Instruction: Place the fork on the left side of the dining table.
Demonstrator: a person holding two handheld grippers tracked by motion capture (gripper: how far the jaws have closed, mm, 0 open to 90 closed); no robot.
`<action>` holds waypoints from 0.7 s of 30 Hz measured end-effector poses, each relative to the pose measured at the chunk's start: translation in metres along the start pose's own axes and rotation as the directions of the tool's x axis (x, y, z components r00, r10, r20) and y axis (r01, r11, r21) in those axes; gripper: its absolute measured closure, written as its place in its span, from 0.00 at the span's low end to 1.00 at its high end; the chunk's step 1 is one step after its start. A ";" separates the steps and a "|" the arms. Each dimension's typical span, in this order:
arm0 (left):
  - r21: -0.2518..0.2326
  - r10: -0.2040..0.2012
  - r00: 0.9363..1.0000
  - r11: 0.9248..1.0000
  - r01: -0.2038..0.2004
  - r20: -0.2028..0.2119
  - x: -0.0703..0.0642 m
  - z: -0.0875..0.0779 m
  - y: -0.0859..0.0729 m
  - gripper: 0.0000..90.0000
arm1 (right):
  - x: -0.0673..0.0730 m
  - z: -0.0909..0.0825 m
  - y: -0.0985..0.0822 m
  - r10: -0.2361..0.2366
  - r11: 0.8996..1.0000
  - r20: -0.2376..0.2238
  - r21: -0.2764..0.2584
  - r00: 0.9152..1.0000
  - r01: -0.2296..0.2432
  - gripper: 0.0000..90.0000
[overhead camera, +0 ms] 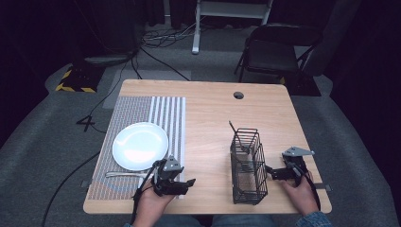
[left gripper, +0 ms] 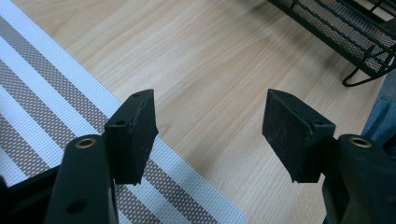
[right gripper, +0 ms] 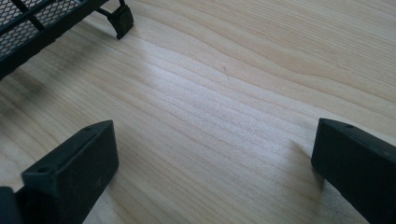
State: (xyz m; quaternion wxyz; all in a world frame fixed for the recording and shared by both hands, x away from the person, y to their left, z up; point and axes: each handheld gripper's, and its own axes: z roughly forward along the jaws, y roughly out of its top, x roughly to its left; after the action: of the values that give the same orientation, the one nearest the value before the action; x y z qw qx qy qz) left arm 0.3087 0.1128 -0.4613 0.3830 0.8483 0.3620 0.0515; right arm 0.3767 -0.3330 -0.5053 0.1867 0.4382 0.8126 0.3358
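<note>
Left gripper (overhead camera: 189, 182): released, jaws wide with nothing between; hovers low at the right edge of the grey-and-white striped woven placemat (overhead camera: 142, 109), pointing across bare wood toward the black wire-mesh cutlery basket (overhead camera: 248, 165). Probably parked there to shuttle between basket and mat.

Right gripper (overhead camera: 268, 170): likewise slack, jaws spread and empty; sits just beside the basket's right wall, apparently ready to steady it or reach in.

On the light wooden table (overhead camera: 208, 118), right of centre: the basket, upright, with a dark slim utensil handle (overhead camera: 232, 126) sticking out at its far end; stands well clear of the mat, presumably as the supply.

On the placemat: round white plate (overhead camera: 140, 145), and just in front of it a silver utensil (overhead camera: 125, 174) lying flat, laid like a place setting.
</note>
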 end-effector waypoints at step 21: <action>-0.029 -0.018 0.995 0.999 0.021 0.098 0.016 -0.025 0.055 0.39 | 0.000 0.000 0.000 0.001 1.000 0.002 0.000 1.000 -0.001 0.01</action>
State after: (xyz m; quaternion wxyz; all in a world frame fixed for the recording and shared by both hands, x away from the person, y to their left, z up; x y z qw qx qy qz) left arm 0.3429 0.1138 -0.4086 0.4136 0.8403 0.3502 0.0117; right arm 0.3764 -0.3329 -0.5053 0.1876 0.4389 0.8122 0.3354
